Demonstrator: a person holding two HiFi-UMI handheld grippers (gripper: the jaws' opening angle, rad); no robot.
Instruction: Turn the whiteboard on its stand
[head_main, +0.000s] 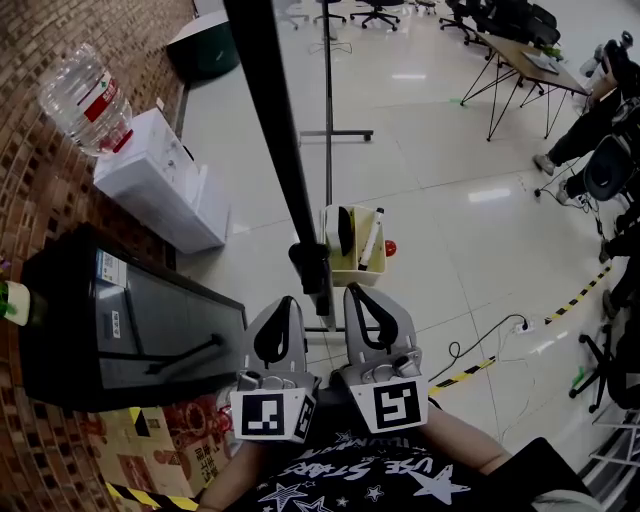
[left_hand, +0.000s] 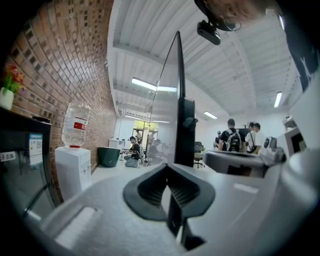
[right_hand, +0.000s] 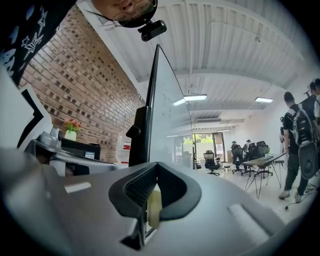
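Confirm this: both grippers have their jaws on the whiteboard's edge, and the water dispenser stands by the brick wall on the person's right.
Wrong side. The head view shows the water dispenser by the brick wall on the person's left. The left gripper and right gripper do have their jaws on the edge of the whiteboard.

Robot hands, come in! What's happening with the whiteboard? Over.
Left gripper and right gripper: fingers shut, nothing held, one each side of the whiteboard edge. Board upright, edge-on. Black cabinet close on left; yellow tray just ahead.
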